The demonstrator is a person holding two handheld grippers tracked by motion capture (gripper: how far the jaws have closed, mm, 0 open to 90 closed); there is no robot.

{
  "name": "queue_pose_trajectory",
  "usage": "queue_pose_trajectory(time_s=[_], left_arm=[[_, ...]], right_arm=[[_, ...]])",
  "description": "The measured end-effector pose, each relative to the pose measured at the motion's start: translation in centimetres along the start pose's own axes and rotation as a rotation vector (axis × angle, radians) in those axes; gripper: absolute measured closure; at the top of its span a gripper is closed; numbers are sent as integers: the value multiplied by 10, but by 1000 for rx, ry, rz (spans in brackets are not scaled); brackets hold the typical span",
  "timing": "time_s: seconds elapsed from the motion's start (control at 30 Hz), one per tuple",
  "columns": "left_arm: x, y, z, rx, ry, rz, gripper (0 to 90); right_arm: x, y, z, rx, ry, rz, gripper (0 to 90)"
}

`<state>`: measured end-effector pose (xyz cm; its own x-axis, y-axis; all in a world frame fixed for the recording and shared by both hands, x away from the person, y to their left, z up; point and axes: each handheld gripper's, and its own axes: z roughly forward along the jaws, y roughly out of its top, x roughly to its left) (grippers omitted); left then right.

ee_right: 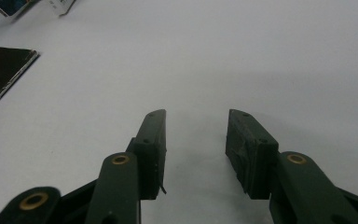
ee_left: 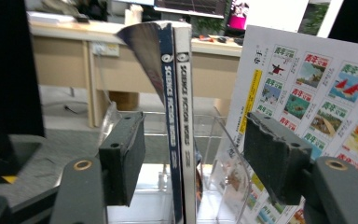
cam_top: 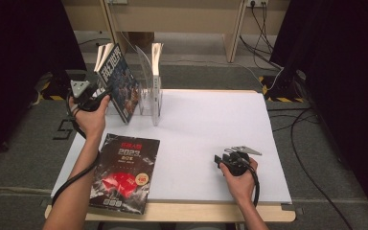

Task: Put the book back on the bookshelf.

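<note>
The 2 magazines [ee_left: 179, 116] stand upright, spines vertical, in the clear rack [cam_top: 151, 96] at the counter's [cam_top: 211, 143] 11 o'clock, between the released jaws of the left hand-held gripper [ee_left: 193, 154], untouched. The right hand-held gripper [cam_top: 227, 160] rests released at 5 o'clock, far off.

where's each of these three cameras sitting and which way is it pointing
High view: above the person's side, looking forward and down on the white table; both forearms, the left gripper and the right gripper show.
Left gripper view: rides the left gripper, looking level between its open jaws at two magazine spines in the clear rack.
Right gripper view: rides the right gripper, looking low across the table; open jaws, nothing between.
Shared: the black magazine lying flat shows in the high view and at the right gripper view's left edge.
</note>
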<state>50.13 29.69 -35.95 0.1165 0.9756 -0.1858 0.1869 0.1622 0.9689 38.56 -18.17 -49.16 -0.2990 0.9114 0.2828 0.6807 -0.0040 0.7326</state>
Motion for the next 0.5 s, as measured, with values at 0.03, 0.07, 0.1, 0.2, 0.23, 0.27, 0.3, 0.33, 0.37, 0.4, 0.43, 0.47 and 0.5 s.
queue_pose_trajectory(time_s=[0.03, 0.07, 0.1, 0.2, 0.23, 0.27, 0.3, 0.33, 0.37, 0.4, 0.43, 0.47, 0.5], left_arm=[[2, 2, 4, 8, -1, -14, 379], [5, 4, 10, 15, 0, -35, 382], [7, 6, 14, 25, -6, -50, 394], [8, 10, 26, 64, -14, -55, 414], [8, 11, 30, 73, -16, -53, 433], [8, 11, 34, 84, -19, -64, 450], [7, 11, 37, 91, -10, -64, 469], [7, 11, 39, 96, -5, -57, 490], [6, 11, 43, 104, -5, -54, 528], [5, 11, 44, 111, 2, -52, 567], [4, 11, 47, 121, 6, -46, 604], [4, 10, 49, 133, 6, -50, 660], [3, 11, 51, 147, 15, -49, 698]], right_arm=[[0, 0, 0, 0, 0, 0, 582], [0, 0, 0, 0, 1, -2, 582], [0, 0, 0, 0, 0, 8, 582], [-2, 0, 0, 4, -1, 5, 580], [-2, 0, 0, 4, 0, 8, 580], [-2, 0, 0, 6, 0, 10, 581], [-2, 0, 0, 10, 0, 19, 580], [-3, 0, 0, 8, 0, 12, 580], [-3, 0, 0, 7, 0, 10, 580], [-3, 0, 0, 7, 0, 13, 580], [-4, 0, 0, 7, 1, 6, 580], [-4, 0, 0, 9, 1, 10, 581], [-4, 0, 0, 11, 2, 14, 580]])
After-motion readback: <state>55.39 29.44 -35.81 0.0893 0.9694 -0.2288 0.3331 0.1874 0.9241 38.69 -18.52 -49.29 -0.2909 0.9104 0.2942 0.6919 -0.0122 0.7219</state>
